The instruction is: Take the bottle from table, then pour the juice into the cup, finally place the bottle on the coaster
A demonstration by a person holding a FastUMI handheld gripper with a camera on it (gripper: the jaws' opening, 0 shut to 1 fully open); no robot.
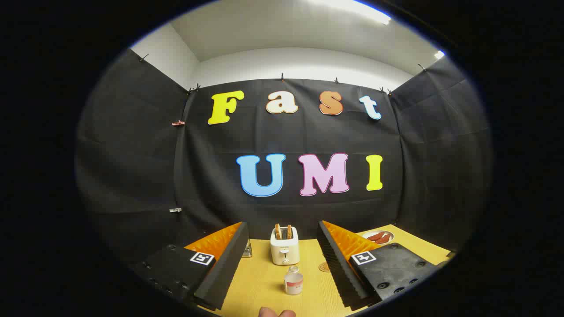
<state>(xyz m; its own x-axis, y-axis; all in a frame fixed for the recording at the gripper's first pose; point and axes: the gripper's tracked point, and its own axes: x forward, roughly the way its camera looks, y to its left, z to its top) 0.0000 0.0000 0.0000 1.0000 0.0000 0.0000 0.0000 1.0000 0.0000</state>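
Between my wide-open fingers [282,268] stands the bottle [293,280], ungripped; an off-centre closure could tip it toward the toaster [284,246].

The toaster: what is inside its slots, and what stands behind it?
Two toast slices stick up from the toaster. Behind it is the black cloth wall. The open gripper frames the bottle.
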